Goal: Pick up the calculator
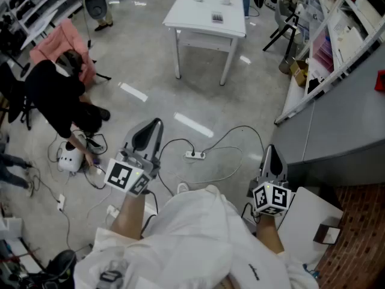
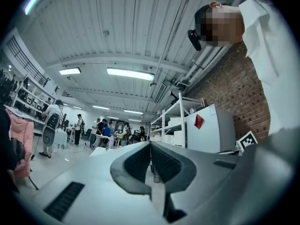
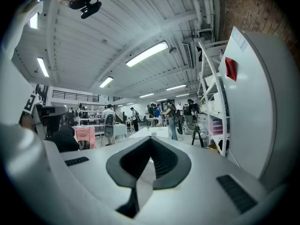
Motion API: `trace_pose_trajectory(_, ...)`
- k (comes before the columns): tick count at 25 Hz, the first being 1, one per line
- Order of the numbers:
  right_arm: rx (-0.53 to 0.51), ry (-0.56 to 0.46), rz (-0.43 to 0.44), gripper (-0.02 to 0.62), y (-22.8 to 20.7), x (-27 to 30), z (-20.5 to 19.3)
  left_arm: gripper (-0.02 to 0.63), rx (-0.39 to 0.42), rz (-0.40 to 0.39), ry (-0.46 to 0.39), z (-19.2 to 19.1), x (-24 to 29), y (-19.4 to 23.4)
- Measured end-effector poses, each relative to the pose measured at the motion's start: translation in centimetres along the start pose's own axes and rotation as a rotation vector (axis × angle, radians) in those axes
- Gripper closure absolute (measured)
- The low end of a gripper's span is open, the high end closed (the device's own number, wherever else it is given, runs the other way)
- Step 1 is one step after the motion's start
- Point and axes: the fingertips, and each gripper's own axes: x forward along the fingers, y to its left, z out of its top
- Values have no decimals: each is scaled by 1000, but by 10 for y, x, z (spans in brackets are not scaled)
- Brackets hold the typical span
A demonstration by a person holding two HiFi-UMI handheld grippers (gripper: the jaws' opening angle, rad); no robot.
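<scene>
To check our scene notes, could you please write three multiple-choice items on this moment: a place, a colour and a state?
1. Where is the calculator? A on the floor; B on the white table; C in a gripper.
2. What colour is the power strip? A white; B red; C black.
3. How do the left gripper's jaws stand? A wide apart; B closed on a cable; C together, empty.
Answers: B, head view shows it on the tabletop; A, it looks white; C, its view shows them meeting.
</scene>
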Motion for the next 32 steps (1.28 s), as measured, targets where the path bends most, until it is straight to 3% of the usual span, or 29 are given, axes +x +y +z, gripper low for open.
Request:
trace_pose_trajectory(14, 26, -5, -13, 578, 14, 0, -2, 578, -2, 16, -19, 4, -10, 15)
trace_pose_trajectory(15, 27, -4, -16, 578, 15, 0, -2, 563, -5, 13, -16, 4, -10, 16)
trace_pose_trajectory(17, 22, 0, -23, 578, 17, 0, -3, 334, -31, -12, -3, 1, -8, 17)
trace_pose_trajectory(19, 18, 4, -34, 578, 20, -1, -5, 201, -49, -19, 14, -5, -6, 20)
trace_pose_trajectory(23, 7, 10, -59, 578, 30, -4, -5, 132, -69, 31, 59, -17, -8, 41)
trace_pose_trajectory(32, 6, 47, -149, 578, 28, -7, -17, 124, -68, 19, 125, -41, -6, 62)
